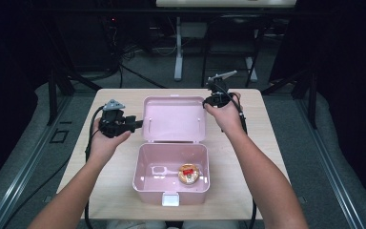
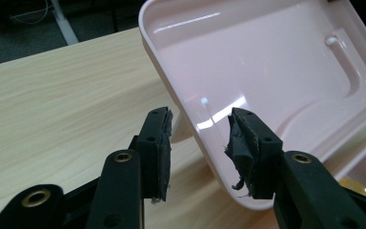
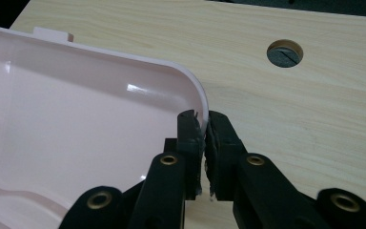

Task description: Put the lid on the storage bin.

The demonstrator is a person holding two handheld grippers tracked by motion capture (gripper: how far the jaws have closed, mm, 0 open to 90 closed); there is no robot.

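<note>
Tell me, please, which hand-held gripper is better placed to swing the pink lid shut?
Probably the right hand-held gripper: its jaws are already clamped on the lid rim. The left hand-held gripper only straddles the opposite edge, open.

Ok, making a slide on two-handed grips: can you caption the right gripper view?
Right gripper shut on the rim of the pink box's open lid, above the wooden table.

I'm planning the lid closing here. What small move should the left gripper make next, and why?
Probably close the left gripper on the lid's rim. Its jaws stand open astride that rim without pressing it, while the right gripper is already shut on the lid's opposite edge. The box is open with a small round item inside, so a two-sided grip should swing the lid evenly.
</note>
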